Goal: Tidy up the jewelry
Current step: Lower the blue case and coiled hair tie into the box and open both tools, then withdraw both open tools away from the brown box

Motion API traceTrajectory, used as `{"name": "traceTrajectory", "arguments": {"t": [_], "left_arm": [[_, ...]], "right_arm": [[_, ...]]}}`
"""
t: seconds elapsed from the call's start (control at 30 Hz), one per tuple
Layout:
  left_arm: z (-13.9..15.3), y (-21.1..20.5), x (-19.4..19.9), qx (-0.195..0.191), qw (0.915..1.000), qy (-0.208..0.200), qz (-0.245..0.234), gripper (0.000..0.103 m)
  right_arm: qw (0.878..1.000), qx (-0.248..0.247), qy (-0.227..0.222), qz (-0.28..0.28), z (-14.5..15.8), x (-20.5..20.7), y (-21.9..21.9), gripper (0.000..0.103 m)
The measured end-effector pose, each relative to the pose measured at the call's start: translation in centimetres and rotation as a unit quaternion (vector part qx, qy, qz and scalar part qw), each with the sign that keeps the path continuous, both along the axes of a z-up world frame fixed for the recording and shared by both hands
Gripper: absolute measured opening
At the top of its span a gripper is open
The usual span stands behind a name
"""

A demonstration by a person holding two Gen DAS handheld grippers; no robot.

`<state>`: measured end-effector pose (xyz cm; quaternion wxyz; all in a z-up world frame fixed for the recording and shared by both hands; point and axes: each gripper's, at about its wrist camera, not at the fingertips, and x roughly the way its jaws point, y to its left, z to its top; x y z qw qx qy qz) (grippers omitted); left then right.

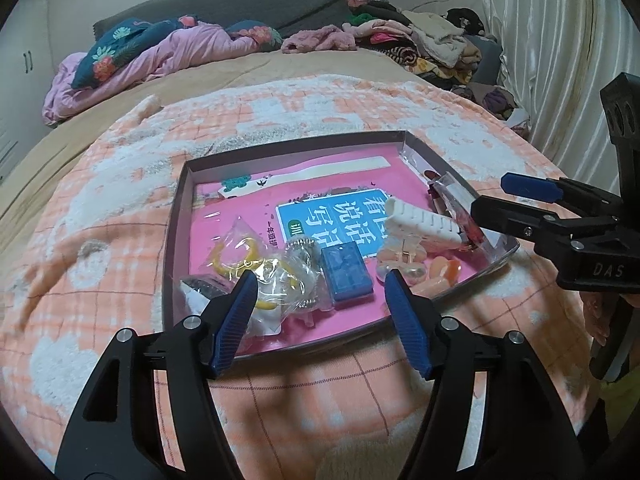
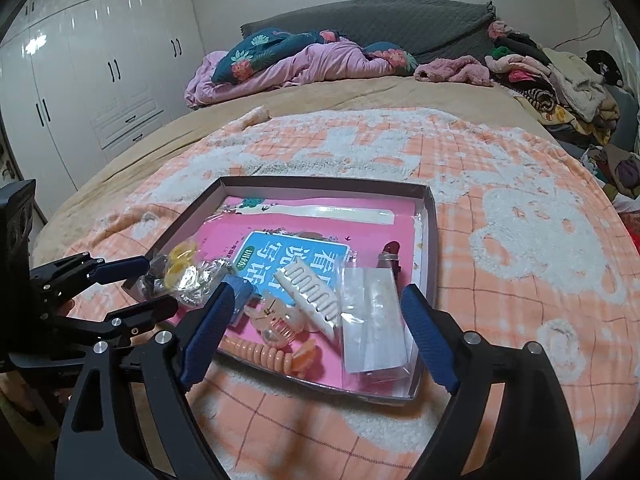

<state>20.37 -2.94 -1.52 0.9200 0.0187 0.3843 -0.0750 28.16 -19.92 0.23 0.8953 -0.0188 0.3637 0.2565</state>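
Both wide open, empty. Left gripper point(image 1: 320, 280) hovering over tray's point(image 1: 176, 216) near edge, blue box point(image 1: 346, 272) and bagged yellow rings point(image 1: 256, 268) just beyond fingertips. Right gripper point(image 2: 318, 300) above clear packet point(image 2: 372, 320), white claw clip point(image 2: 314, 292) between fingers.

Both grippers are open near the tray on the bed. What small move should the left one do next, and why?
Probably ease the left gripper forward and down onto the blue box. It is open, holds nothing, and the box lies just ahead between its fingers, inside the tray. The right gripper is also open, over the clear packet.
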Motion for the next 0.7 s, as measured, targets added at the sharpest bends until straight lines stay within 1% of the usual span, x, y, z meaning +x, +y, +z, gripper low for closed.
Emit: {"name": "traceTrajectory", "arguments": {"t": [0.03,0.1,0.23,0.3,0.43,0.53,0.63,0.7], "left_arm": [[0.1,0.0,-0.1,0.000,1.0000,0.000,0.001,0.058],[0.3,0.1,-0.1,0.000,1.0000,-0.001,0.002,0.063],[0.7,0.2,-0.3,0.001,1.0000,-0.001,0.006,0.064],[0.9,0.3,-0.5,-0.001,1.0000,0.000,0.008,0.066],[1.9,0.3,-1.2,-0.001,0.9999,-0.008,0.011,0.073],[2.8,0.4,-1.9,-0.005,0.9998,-0.016,0.014,0.084],[3.8,0.2,-2.6,-0.008,0.9995,-0.026,0.017,0.092],[4.3,0.1,-3.2,-0.008,0.9993,-0.033,0.016,0.093]], "right_arm": [[1.000,0.001,0.000,-0.001,0.1,-0.1,0.0,0.086],[1.000,0.002,-0.002,-0.001,0.3,-0.4,-0.2,0.086],[1.000,0.005,-0.010,-0.007,1.0,-1.1,-0.6,0.089],[1.000,0.011,-0.014,-0.012,1.4,-1.5,-1.0,0.091],[0.999,0.027,-0.020,-0.019,2.4,-2.4,-1.9,0.095],[0.999,0.026,-0.034,-0.032,3.3,-3.4,-2.4,0.098],[0.998,0.024,-0.053,-0.037,4.1,-4.8,-2.8,0.098],[0.997,0.022,-0.064,-0.038,4.7,-5.9,-3.0,0.099]]}}
